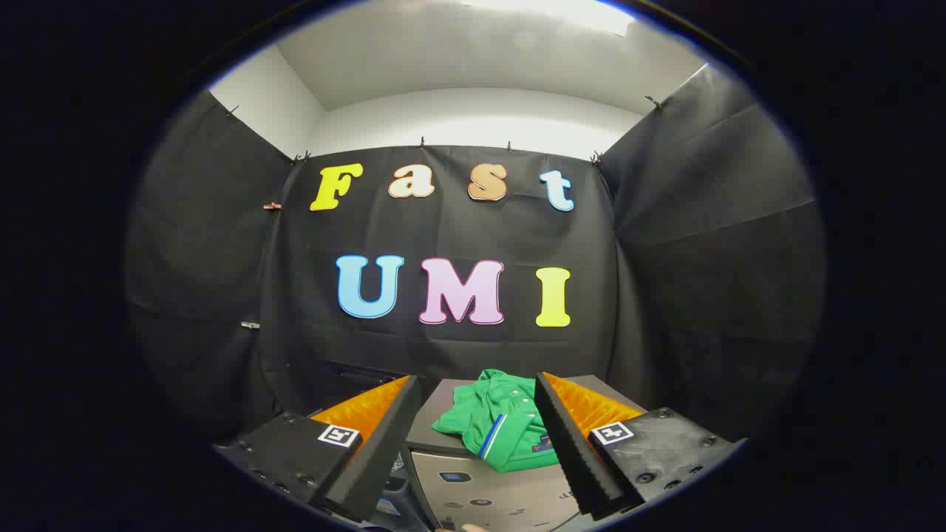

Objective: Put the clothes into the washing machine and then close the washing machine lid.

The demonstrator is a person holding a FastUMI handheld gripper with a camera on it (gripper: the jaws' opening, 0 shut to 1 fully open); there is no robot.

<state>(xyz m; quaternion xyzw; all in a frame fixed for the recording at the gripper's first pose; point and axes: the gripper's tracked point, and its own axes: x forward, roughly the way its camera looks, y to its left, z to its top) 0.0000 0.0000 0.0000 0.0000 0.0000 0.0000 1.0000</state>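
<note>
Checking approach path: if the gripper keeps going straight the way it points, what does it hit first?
Most likely the green shirt, crumpled on the closed washing machine lid. The gripper is open, and the shirt sits between and just ahead of its fingers. Depth is unclear; on a higher line it would reach the black cloth wall instead.

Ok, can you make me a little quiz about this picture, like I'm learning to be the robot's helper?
1. True or false: the gripper is already squeezing the green shirt.
2. Where does the shirt lie? A) on the floor B) crumpled on top of the grey washing machine C) hanging on the black cloth wall
3. Fill in: the gripper's fingers are spread ____.

Key
1. False. The fingers stand apart, and the shirt shows between them, a little beyond.
2. B.
3. Open.
</note>
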